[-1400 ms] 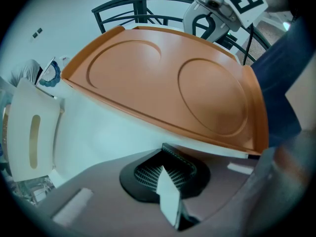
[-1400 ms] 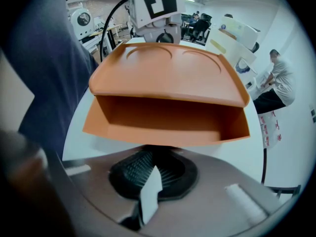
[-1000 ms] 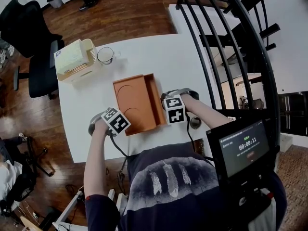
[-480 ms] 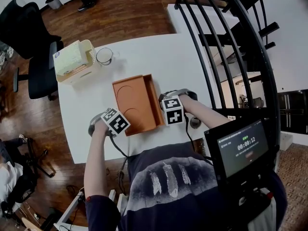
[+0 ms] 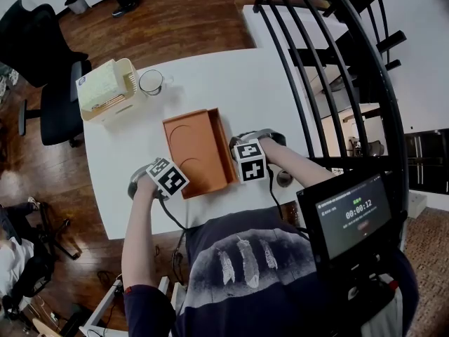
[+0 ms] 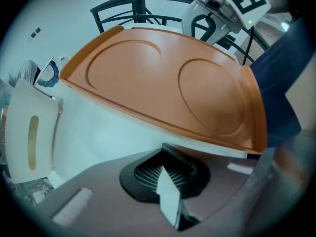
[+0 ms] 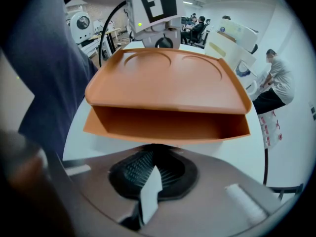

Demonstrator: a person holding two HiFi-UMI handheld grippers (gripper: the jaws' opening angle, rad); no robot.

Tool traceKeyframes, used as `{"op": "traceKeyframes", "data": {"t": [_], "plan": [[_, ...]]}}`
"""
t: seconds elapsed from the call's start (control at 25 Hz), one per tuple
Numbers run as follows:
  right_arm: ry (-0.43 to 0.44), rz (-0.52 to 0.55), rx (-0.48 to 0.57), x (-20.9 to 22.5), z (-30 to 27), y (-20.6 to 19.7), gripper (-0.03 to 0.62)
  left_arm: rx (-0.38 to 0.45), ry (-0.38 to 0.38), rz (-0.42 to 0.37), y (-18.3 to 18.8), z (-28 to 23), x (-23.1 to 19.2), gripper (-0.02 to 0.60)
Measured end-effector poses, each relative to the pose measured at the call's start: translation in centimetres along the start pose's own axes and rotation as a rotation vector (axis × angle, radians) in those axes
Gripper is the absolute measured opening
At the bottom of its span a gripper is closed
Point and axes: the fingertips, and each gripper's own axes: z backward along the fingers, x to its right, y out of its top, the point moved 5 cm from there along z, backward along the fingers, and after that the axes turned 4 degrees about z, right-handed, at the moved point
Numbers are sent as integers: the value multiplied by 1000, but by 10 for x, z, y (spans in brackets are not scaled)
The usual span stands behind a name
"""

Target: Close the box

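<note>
An orange box lies on the white table between my two grippers. My left gripper is at the box's near left edge and my right gripper at its right edge. In the left gripper view the lid, with two round recesses, slants just above my left gripper, and the right gripper shows beyond it. In the right gripper view the lid hovers over the base with a gap between them, right in front of my right gripper. Both grippers look shut, holding nothing.
A beige container and a glass cup stand at the table's far left corner. A black chair is beyond it. A dark stair railing runs along the right. A small screen sits near my body.
The lid has come down a little, so the gap over the base is narrower. Both grippers have barely shifted.
</note>
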Motion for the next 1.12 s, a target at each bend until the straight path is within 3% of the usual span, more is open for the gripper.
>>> {"op": "traceKeyframes", "data": {"t": [1.12], "plan": [[-9, 21, 50, -2, -3, 20, 5, 5, -1, -6, -1, 1, 4, 11]]}}
